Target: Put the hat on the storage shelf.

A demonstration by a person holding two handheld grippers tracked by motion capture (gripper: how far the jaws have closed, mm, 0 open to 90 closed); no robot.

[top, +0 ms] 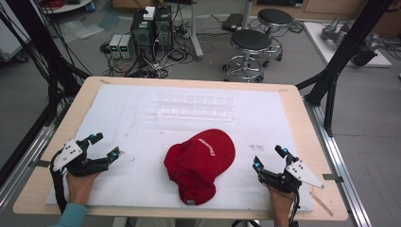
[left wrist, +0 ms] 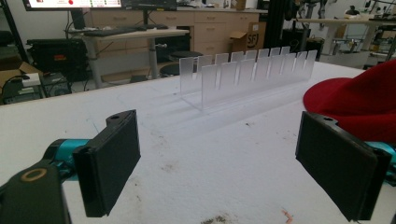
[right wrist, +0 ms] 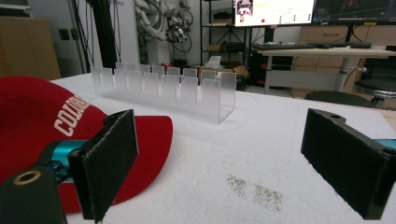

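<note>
A red baseball cap (top: 201,163) with white lettering lies on the white foam mat (top: 142,137), near the front and middle. The cap (left wrist: 359,105) shows at the right of the left gripper view and the cap (right wrist: 42,126) at the left of the right gripper view. A clear slotted acrylic rack (top: 196,106) stands behind it, also seen as the rack (left wrist: 247,72) and the rack (right wrist: 166,88). My left gripper (top: 106,146) rests open at the front left, well apart from the cap. My right gripper (top: 268,158) stands open just right of the cap. Nothing is between either pair of jaws.
The wooden table edge (top: 302,109) frames the mat. Dark smudges (right wrist: 254,191) mark the mat near the right gripper. Stools (top: 250,47), computer boxes (top: 151,28) and cables lie on the floor beyond the table. Black frame posts (top: 345,52) stand at the right.
</note>
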